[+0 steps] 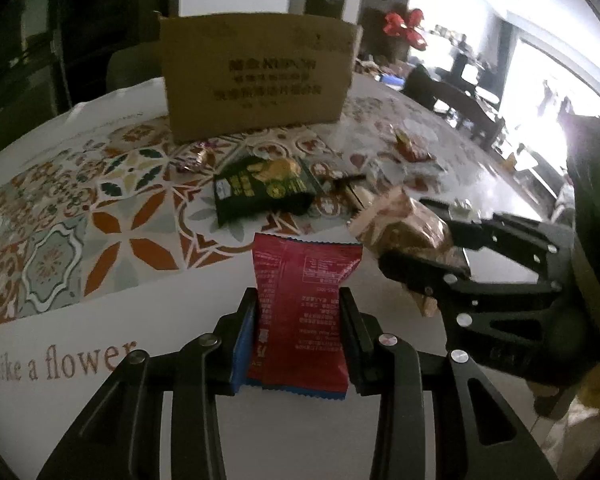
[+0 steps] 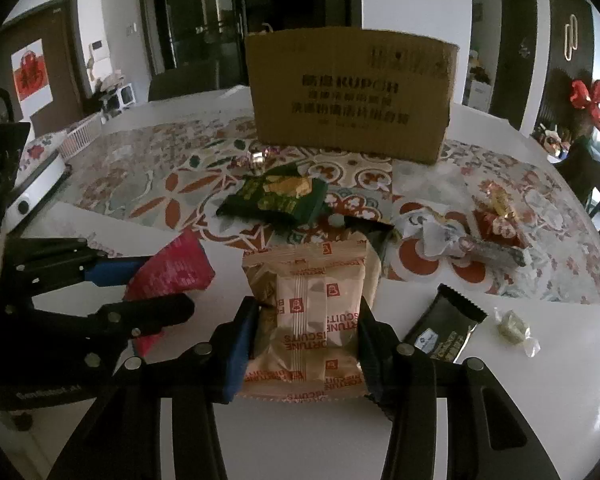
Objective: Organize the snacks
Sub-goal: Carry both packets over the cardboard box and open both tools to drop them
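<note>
A patterned tablecloth point(image 2: 172, 184) covers the round table point(image 2: 540, 360). Red bows point(image 2: 590, 100) hang on a dark wall (right side); a white appliance point(image 2: 32, 196), possibly a scale, sits left.

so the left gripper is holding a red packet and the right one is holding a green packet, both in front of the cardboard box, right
Not quite. The right gripper holds a beige Fortune Biscuits packet, as the right wrist view shows; the green packet lies on the table. The left gripper does hold the red packet, in front of the cardboard box.
</note>
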{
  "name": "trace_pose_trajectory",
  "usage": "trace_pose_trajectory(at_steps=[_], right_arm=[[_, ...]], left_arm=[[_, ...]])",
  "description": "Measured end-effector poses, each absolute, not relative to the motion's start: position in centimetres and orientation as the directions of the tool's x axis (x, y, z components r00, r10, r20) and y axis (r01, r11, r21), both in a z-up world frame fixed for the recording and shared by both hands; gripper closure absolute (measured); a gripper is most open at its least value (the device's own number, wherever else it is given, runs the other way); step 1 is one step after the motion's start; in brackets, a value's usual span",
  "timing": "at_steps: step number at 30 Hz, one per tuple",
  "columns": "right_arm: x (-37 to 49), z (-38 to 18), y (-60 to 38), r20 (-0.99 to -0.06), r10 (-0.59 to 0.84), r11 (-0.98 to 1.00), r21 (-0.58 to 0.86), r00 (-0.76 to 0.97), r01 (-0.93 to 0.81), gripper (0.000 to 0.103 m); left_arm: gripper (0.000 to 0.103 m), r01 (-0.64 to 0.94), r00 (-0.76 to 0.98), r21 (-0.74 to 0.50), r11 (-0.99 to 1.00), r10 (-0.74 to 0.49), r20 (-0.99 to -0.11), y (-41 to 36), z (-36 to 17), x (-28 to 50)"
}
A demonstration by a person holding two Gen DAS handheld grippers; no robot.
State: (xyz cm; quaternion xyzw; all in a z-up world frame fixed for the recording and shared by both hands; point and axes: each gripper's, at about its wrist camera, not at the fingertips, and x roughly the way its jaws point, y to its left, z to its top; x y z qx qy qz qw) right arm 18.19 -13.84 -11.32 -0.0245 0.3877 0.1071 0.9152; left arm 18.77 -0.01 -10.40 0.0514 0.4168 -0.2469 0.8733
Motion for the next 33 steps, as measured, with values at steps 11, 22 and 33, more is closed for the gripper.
trace_pose_trajectory(at_steps=[11, 22, 33], right_arm=[[17.1, -7.2, -14.8, -0.632, 0.174, 0.98, 0.035, 0.755, -0.196, 0.056], [17.1, -2.0, -15.3, -0.539, 0.149, 0.985, 0.006, 0.829, -0.173, 0.055], [21.5, 3.3, -16.3, -0.438, 0.147, 0.986, -0.008, 0.887, -0.167, 0.055]], left_arm=[[0.065, 0.377, 0.611, -0.108, 0.92, -0.335, -0.717, 0.0, -5.9, 17.9], [0.065, 0.34, 0.737, -0.012, 0.94, -0.275, -0.618, -0.2, -0.5, 18.4], [0.065, 0.338, 0.78, -0.014, 0.941, -0.288, -0.556, -1.0, 4.3, 24.0]])
